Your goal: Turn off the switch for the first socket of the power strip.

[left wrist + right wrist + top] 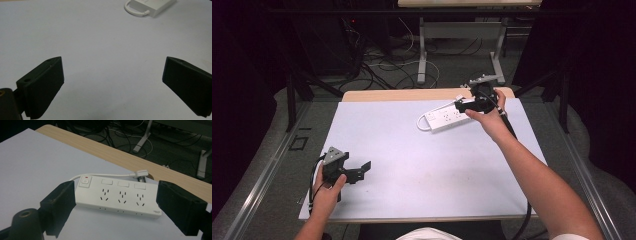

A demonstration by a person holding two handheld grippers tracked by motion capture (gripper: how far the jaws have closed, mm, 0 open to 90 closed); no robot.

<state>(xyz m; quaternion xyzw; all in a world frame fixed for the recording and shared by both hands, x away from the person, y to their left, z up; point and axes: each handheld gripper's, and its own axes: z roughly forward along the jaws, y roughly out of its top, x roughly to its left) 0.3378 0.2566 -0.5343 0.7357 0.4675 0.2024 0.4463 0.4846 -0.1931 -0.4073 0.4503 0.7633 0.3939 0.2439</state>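
White power strip lies flat on the pale sheet covering the table, toward the far right part of that sheet and just short of the bare wooden edge at the back.

Starting at the left of the high view, the left gripper rests low near the front left corner of the sheet, held in the person's left hand. Its jaws stand wide apart with nothing between them; the left gripper view shows only bare sheet in the gap, and the strip far off at the top edge, well apart from this gripper.

Moving rightward, the middle of the sheet is bare up to the strip. In the right gripper view the strip shows a switch with a red mark at its left end, then three socket groups in a row. Its white cord runs along the far side to a plug lying by the wooden edge.

Farther right, the right gripper is held in the right hand over the strip's right end. Its jaws are spread wide, one on either side of the strip as its own view looks at it, and the pads do not press on the strip.
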